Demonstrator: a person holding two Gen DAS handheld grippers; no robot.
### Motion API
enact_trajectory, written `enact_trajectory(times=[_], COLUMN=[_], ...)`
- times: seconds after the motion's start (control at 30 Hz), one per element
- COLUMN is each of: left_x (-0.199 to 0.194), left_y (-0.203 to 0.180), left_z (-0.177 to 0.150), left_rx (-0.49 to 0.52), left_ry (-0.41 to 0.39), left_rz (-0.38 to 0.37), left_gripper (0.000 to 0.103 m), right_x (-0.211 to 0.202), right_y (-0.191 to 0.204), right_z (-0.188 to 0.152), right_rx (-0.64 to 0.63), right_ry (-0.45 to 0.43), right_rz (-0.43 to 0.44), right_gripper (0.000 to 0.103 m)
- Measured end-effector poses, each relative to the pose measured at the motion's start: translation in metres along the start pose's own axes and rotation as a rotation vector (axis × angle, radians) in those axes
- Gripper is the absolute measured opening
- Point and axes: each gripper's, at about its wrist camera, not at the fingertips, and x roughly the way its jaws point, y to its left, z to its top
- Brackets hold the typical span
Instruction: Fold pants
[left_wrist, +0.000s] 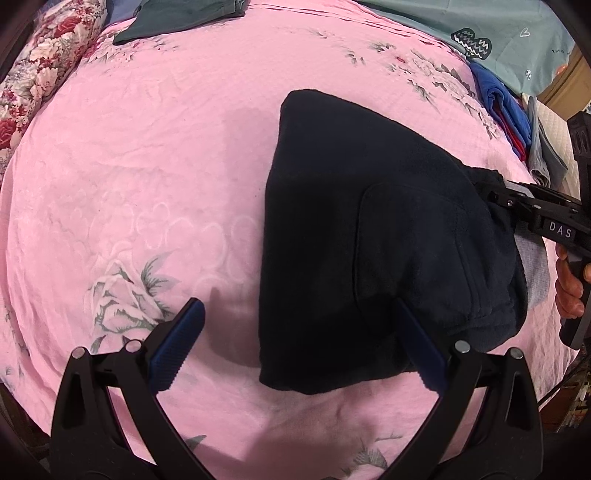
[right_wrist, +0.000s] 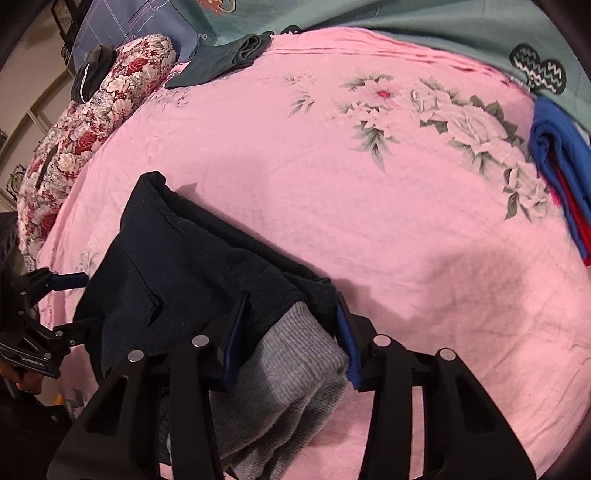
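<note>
Dark navy pants (left_wrist: 351, 221) lie folded into a thick bundle on the pink floral bedspread (left_wrist: 147, 147). My left gripper (left_wrist: 299, 302) hangs open over their near left edge: one blue pad is over the sheet, the other over the dark cloth. In the right wrist view the pants (right_wrist: 177, 258) run up to the left. Their waistband end, with grey lining (right_wrist: 288, 362) showing, fills my right gripper (right_wrist: 291, 306), both pads against the cloth. The left wrist view shows that right gripper (left_wrist: 495, 195) at the bundle's right edge, a hand (left_wrist: 569, 288) on its handle. The left gripper (right_wrist: 79, 302) shows at the far left.
A red floral pillow (left_wrist: 44, 74) lies at the bed's far left, a folded dark green garment (left_wrist: 177, 18) beside it. Folded blue and red clothes (right_wrist: 561, 166) are stacked at the right edge. A teal sheet (left_wrist: 498, 29) covers the far side.
</note>
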Motion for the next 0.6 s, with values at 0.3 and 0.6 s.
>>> enact_trajectory(times=[0.3,0.6], left_x=[-0.024,0.006], left_y=[-0.003,0.031], left_z=[0.024,0.109], left_rx=[0.124,0.028], left_ry=[-0.077,-0.018], left_rz=[0.046,-0.184], left_gripper=[0.101,0.100], right_x=[-0.002,0.002], right_y=[0.016,0.019], right_z=[-0.006,-0.009], right_rx=[-0.020,0.064], right_ry=[-0.057,-0.072], right_rz=[-0.116,-0.171], right_gripper=[0.043,0.044])
